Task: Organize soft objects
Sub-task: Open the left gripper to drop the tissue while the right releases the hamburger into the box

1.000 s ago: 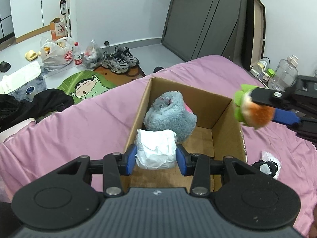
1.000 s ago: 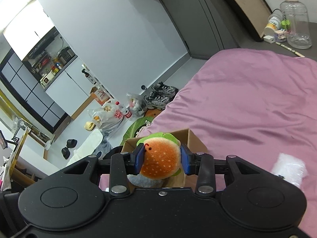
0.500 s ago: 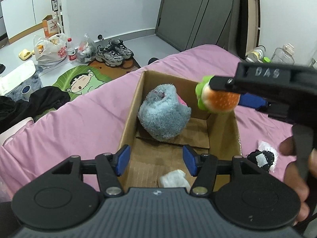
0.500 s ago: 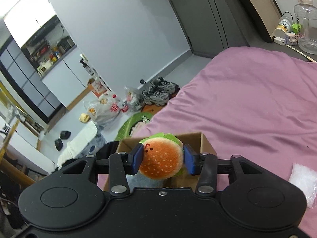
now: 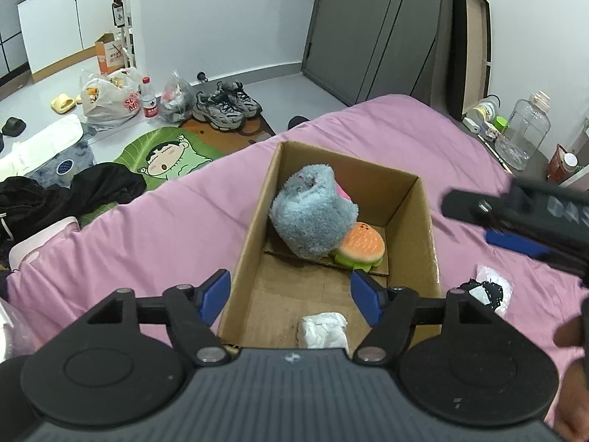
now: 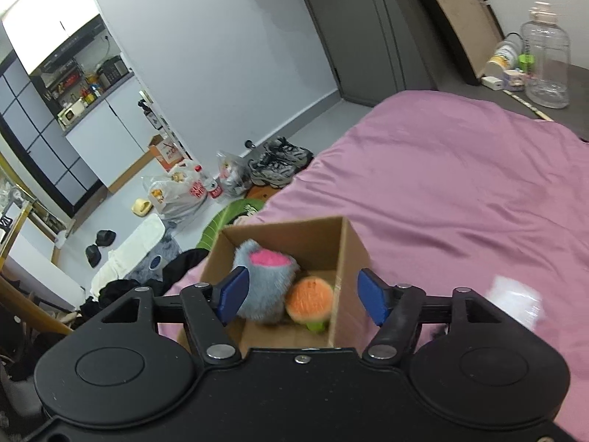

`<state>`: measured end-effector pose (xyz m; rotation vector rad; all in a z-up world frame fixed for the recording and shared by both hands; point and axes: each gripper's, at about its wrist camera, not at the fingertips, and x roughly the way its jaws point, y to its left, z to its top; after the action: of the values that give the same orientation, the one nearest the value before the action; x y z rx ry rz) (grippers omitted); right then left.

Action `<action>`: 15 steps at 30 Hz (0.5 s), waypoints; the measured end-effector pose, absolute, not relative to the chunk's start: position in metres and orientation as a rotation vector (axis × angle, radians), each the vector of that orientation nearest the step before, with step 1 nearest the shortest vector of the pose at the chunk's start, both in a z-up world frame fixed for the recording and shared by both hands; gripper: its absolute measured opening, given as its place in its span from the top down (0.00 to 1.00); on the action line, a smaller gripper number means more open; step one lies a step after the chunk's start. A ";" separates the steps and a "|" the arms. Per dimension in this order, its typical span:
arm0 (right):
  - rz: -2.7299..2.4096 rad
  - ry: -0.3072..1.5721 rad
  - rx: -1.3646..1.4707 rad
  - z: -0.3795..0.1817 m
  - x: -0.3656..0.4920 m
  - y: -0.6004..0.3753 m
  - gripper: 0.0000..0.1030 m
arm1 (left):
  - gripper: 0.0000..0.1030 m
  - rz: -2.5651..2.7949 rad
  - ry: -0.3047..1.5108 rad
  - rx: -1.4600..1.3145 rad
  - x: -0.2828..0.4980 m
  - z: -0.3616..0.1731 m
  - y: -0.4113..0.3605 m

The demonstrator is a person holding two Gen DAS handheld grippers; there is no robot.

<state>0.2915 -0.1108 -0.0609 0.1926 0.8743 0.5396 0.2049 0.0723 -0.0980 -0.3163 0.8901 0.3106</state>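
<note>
Drop step: both grippers' fingers opening, nothing between them, left gripper (image 5: 291, 296) and right gripper (image 6: 302, 296) over the box (image 5: 427, 221), burger plush (image 5: 362, 245) and white wad (image 5: 324, 333) inside; next, probably the black-and-white item (image 5: 484, 291) at right on the bed (image 5: 147, 221).

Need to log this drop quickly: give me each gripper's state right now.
Left gripper: jaws opening, nothing between them; white bundle lies in the cardboard box.
Right gripper: jaws opening, empty; burger plush in the box.
</note>
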 end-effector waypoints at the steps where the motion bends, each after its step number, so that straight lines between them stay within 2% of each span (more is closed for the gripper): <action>1: 0.534 0.876 0.196 -0.058 0.289 -0.115 0.29 | 0.30 0.313 0.888 -0.315 0.203 -0.096 0.072; 15: 0.487 0.840 0.238 -0.032 0.259 -0.173 0.03 | 0.04 0.266 0.863 -0.270 0.185 -0.070 0.051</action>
<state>0.2587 -0.1730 -0.0324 0.2382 0.8399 0.4870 0.1848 0.0508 -0.0695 -0.2698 0.8628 0.2656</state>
